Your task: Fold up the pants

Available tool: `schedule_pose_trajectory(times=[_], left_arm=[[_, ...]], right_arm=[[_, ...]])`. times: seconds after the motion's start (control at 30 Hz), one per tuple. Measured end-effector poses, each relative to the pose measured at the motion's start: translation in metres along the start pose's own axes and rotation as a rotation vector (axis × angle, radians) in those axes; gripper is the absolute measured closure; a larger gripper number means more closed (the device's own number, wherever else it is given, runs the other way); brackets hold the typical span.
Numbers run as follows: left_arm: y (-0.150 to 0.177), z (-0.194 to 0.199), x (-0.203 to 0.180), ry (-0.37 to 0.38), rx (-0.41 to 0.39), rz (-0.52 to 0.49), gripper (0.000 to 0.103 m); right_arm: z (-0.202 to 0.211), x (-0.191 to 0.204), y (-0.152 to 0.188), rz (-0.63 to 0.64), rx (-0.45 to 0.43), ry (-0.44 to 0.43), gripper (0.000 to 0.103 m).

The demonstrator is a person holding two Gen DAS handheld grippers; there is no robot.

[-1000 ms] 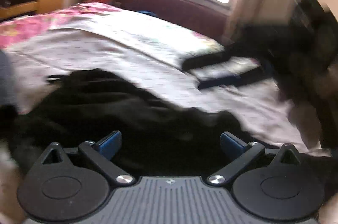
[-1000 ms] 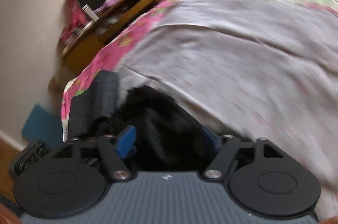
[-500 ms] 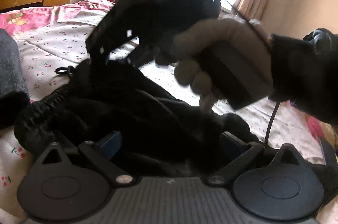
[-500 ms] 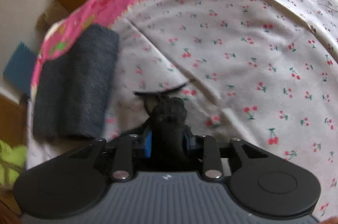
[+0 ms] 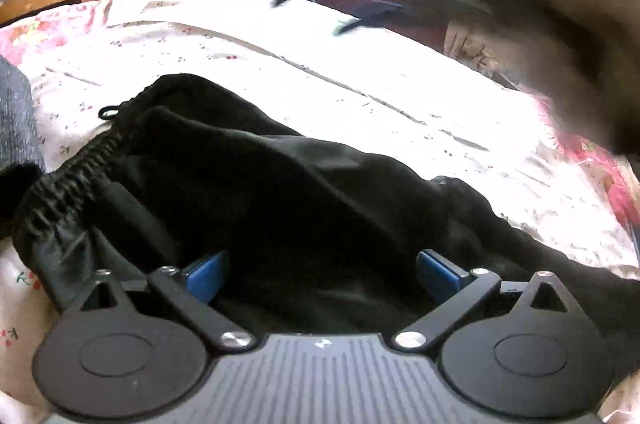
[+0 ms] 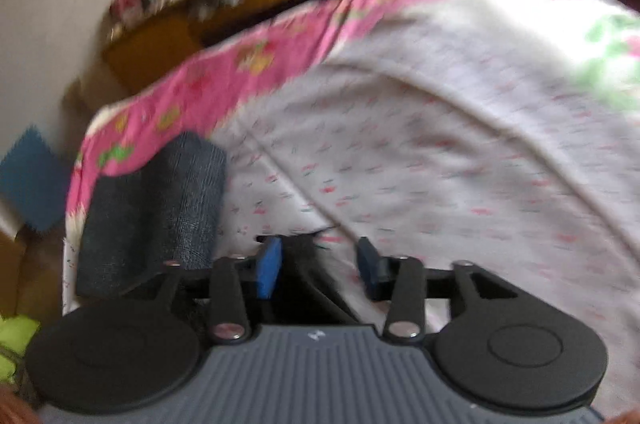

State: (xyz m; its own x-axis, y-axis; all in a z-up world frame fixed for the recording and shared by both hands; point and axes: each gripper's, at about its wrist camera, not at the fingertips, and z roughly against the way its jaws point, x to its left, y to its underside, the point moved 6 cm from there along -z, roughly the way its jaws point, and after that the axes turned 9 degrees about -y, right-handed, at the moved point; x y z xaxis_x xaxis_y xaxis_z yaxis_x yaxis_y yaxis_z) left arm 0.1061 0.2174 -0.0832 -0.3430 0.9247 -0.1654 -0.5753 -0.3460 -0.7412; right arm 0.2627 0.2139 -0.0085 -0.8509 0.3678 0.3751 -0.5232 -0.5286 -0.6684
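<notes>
Your left gripper, fingers spread, hovers over the black pants bunched directly ahead on the bedsheet, elastic waistband leftward. Your right gripper looks released, possibly brushing fabric.

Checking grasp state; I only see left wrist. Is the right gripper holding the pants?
Observer: No. The right gripper has its fingers apart. Only a tip of the black pants lies between them, beside the left pad.
Operator: What's ahead of it?
Observer: The cherry-print sheet, blurred in that view.
Operator: Anything off the bed on that side?
Observer: A blue mat on the floor by the bed's corner.
</notes>
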Motion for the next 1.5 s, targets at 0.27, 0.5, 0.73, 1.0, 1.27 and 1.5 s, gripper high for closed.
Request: schedule_pose_trajectory(times=[0.27,0.5,0.73,1.0,1.27,1.5], left_arm=[[0.002,0.016,-0.053,-0.057,-0.102,-0.274,0.000],[0.046,0.015,-0.169,0.194,0.083,-0.509,0.000],[0.081,0.016,-0.237,0.210,0.136,-0.712,0.000],[0.089,0.023,-0.299,0.269,0.113,-0.793,0.000],[0.108,0.027,-0.348,0.350,0.102,-0.881,0.000],[0.129,0.030,-0.373,0.408,0.105,-0.943,0.000]], right_arm=[[0.189,-0.077,0.199,-0.410,-0.129,0.275,0.040],[0.282,-0.120,0.348,-0.745,-0.258,0.504,0.044],[0.382,-0.136,0.415,-0.943,-0.548,0.637,0.043],[0.428,-0.153,0.467,-1.139,-0.746,0.701,0.042],[0.447,-0.165,0.486,-1.191,-0.808,0.694,0.036],[0.426,-0.198,0.470,-1.161,-0.784,0.652,0.024]])
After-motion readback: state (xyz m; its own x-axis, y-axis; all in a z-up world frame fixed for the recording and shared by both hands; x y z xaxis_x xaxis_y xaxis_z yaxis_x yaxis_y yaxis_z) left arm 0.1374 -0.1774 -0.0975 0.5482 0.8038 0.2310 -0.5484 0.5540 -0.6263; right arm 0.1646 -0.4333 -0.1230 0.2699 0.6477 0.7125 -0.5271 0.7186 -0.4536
